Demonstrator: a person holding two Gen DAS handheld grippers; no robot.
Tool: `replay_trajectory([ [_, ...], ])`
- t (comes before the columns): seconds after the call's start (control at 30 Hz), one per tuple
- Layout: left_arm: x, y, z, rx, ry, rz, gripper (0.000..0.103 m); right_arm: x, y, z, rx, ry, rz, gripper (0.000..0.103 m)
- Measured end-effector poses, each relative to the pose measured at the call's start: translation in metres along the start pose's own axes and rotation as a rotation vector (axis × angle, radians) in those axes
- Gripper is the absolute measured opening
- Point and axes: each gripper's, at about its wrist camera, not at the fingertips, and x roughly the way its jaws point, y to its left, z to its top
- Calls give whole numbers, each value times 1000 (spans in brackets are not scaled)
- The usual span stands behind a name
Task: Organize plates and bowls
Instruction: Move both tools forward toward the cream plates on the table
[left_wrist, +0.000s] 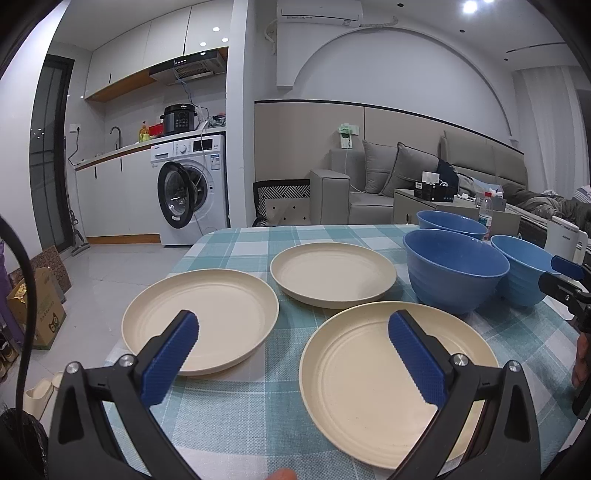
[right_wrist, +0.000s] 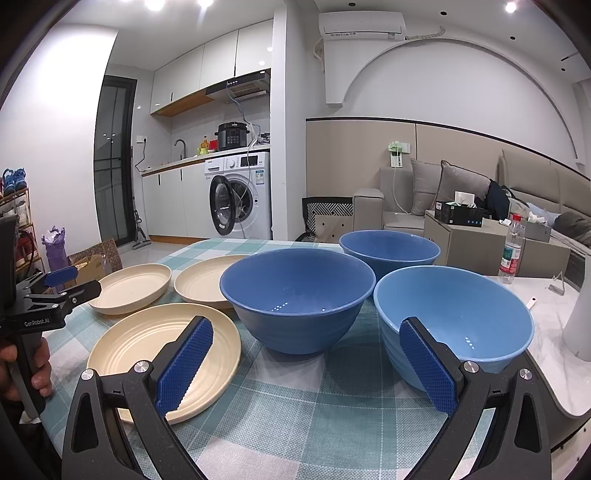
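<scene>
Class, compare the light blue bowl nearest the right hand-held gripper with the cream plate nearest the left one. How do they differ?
The light blue bowl is deep with steep ribbed walls; the cream plate is shallow and flat with a low rim. One is blue, the other cream. Both are round, upright, empty and rest on the checked tablecloth.

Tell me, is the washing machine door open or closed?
Open. The round dark door of the washing machine swings out to the left, with the drum opening showing behind it; the left wrist view shows the same.
</scene>
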Motion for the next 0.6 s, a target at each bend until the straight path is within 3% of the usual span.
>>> replay_trajectory([
  [0.6, 0, 4, 0, 32, 45, 25, 103, 6, 8, 4, -22, 53, -36, 103],
])
